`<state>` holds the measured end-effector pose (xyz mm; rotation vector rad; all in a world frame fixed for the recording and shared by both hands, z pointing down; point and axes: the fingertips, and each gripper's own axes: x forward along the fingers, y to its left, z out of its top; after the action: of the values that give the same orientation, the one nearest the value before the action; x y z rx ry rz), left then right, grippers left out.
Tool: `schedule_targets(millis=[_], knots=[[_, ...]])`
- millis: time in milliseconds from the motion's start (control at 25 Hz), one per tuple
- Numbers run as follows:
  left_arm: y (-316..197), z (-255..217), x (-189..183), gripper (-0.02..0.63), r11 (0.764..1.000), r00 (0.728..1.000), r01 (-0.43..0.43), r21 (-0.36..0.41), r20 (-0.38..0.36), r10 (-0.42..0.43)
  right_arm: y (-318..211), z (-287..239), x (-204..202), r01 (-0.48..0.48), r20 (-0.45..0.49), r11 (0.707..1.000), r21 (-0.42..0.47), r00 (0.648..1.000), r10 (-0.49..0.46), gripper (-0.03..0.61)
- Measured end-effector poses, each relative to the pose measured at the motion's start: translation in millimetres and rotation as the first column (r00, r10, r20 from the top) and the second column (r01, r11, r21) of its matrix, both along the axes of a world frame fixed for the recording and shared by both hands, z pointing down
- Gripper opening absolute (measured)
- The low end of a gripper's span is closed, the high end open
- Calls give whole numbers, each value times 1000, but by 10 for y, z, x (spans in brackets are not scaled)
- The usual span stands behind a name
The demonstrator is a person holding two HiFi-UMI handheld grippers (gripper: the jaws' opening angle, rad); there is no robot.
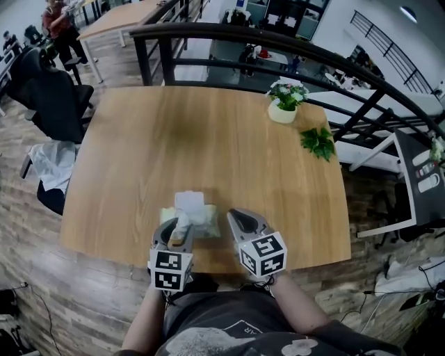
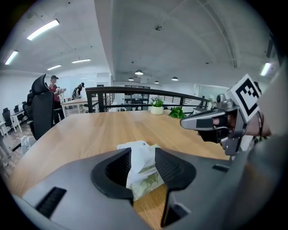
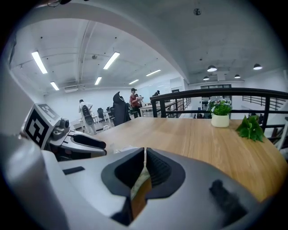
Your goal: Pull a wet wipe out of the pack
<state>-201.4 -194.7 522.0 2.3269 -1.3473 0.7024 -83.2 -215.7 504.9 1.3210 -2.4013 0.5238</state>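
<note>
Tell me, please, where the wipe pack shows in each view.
Head view: low centre, pack near the table's front edge.
Left gripper view: low centre, pack between the open jaws.
Right gripper view: low centre, only a pale sliver at the closed jaws.
Shared landmark: potted plant on the table's far side, upper middle in the left and right gripper views.

an open-plan office, on an upper level. the wooden table (image 1: 208, 139) stands by a black metal railing (image 1: 278, 42), and past the rail a lower floor with more furniture shows. to the left are a black office chair (image 1: 52, 94) and long desks (image 1: 122, 17), with a person (image 1: 61, 24) standing beside them. strip lights (image 2: 42, 29) run along a bare grey ceiling (image 2: 180, 40). a small potted plant (image 1: 284, 104) sits on the table, and the floor (image 1: 97, 299) is wood plank.
</note>
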Motion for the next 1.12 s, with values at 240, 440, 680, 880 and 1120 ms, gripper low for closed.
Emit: schedule_targets(millis=[240, 440, 680, 880, 1120], knots=[[-106, 81, 13, 156, 999, 999, -43, -20, 30, 44, 28, 17, -24, -64, -9, 998, -1, 998, 64, 28], [-133, 188, 19, 140, 994, 997, -77, -76, 5, 78, 56, 41, 21, -105, -25, 994, 7, 994, 106, 28], [-129, 162, -5, 34, 992, 994, -109, -56, -4, 109, 68, 113, 4, -129, -26, 992, -4, 991, 129, 28], [-150, 98, -28, 15, 992, 992, -118, -42, -40, 116, 35, 146, -85, -113, -24, 994, -6, 993, 113, 28], [-168, 61, -225, 14, 995, 994, -96, -29, -56, 94, 86, 230, -401, 28, -10, 998, -51, 1000, -28, 28]])
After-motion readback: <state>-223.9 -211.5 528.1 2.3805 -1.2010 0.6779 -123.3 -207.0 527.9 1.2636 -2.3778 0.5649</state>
